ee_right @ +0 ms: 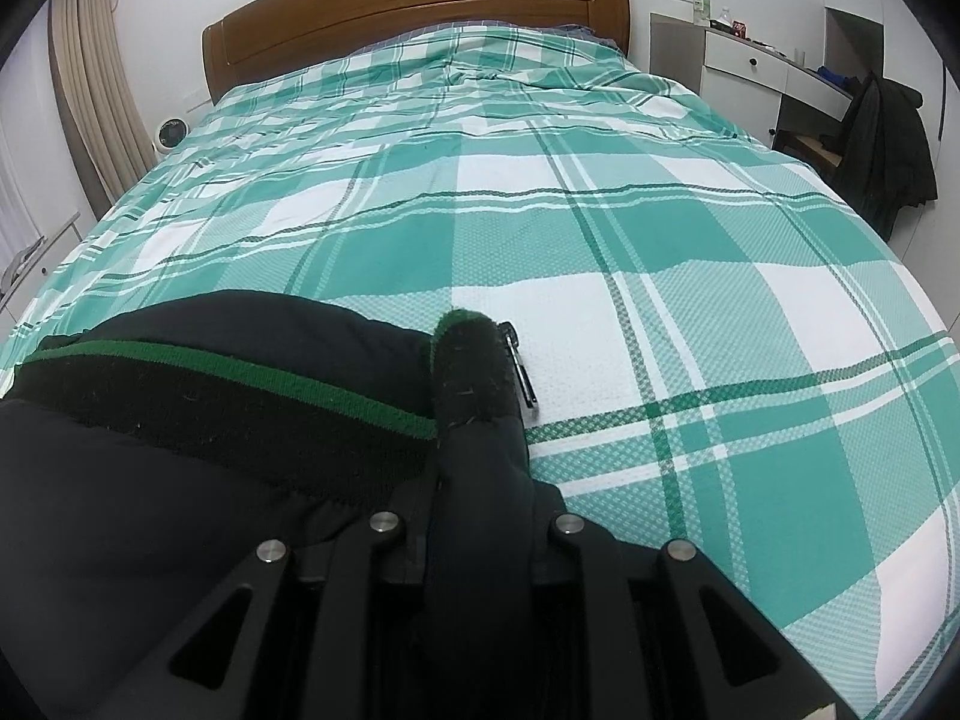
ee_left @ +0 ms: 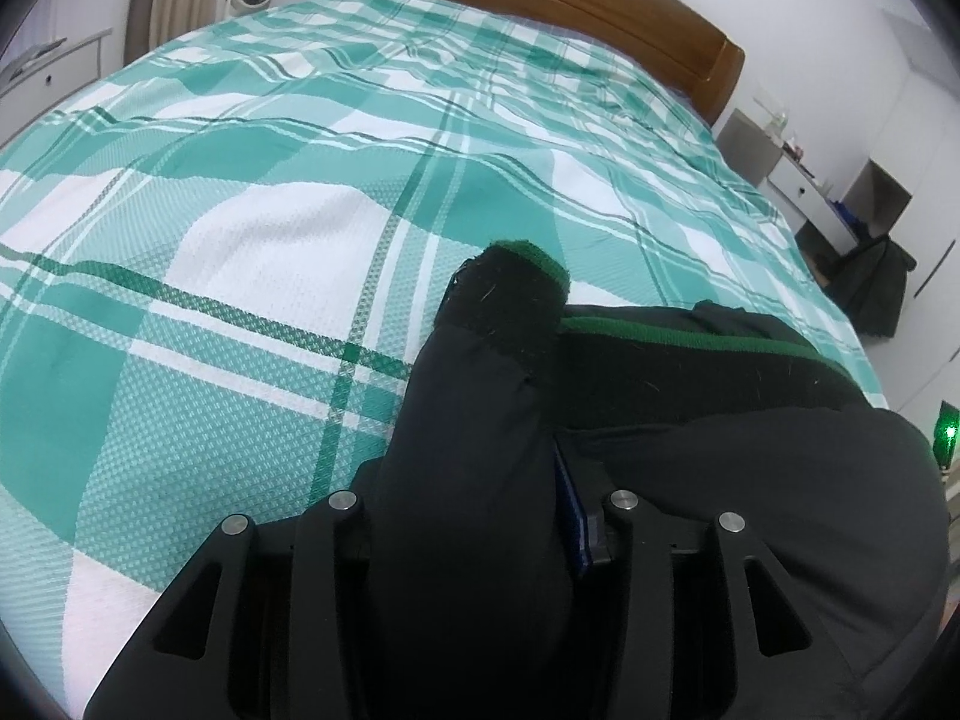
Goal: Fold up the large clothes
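A black jacket (ee_left: 690,420) with a black ribbed hem and a green stripe hangs between my two grippers over the bed. My left gripper (ee_left: 480,468) is shut on one hem corner, which bunches up between the fingers and hides them. The hem band runs off to the right. In the right wrist view the same jacket (ee_right: 180,420) stretches to the left. My right gripper (ee_right: 480,480) is shut on the other hem corner, its fingers hidden by cloth. A metal zipper pull (ee_right: 522,372) sticks out beside that corner.
The bed (ee_right: 600,210) has a green and white plaid cover and a wooden headboard (ee_right: 414,6). A white desk (ee_right: 750,66) and a chair draped with a dark coat (ee_right: 888,144) stand at the right. Curtains (ee_right: 96,90) and a small fan (ee_right: 171,135) are at the left.
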Demonstrator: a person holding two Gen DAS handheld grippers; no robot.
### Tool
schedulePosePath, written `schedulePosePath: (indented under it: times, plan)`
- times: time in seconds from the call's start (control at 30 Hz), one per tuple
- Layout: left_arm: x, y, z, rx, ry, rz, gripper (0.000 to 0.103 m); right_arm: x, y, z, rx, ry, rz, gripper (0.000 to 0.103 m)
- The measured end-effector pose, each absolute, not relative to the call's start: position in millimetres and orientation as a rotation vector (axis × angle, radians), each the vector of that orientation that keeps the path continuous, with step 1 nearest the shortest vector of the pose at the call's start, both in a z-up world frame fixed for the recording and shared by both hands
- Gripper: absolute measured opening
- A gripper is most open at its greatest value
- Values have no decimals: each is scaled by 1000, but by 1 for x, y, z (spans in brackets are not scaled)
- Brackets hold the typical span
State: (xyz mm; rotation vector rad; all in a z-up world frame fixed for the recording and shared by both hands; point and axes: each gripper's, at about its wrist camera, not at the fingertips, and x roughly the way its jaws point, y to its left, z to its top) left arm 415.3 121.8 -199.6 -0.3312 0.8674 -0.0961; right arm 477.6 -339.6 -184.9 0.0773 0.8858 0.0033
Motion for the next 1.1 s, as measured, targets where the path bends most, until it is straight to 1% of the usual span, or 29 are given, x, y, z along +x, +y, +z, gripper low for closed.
schedulePosePath:
  times: [0.67,0.77,0.9,0.97,1.0,1.03,1.07,1.1]
  plan:
    - [420,130,-204,-396,877,-129,45,481,-345,-188,122,880,22,19]
    - [418,133,-202,-417,882,-138,48,482,-348,-187,142,882,33,20]
    - [415,138,-190,-434,932,-122,64,485,-353,-185,182,906,57,20]
    - [406,143,-174,-436,941,-120,64,487,-362,-182,244,929,90,23]
    - [400,145,-164,-440,924,-134,65,488,-365,-180,266,941,100,29]
    - [387,147,-143,-424,885,-150,68,489,-368,-176,282,955,102,45]
    - [377,146,-129,-399,859,-148,70,490,-370,-173,287,969,95,56]
    - [369,144,-115,-371,831,-144,74,490,-373,-165,293,985,93,77]
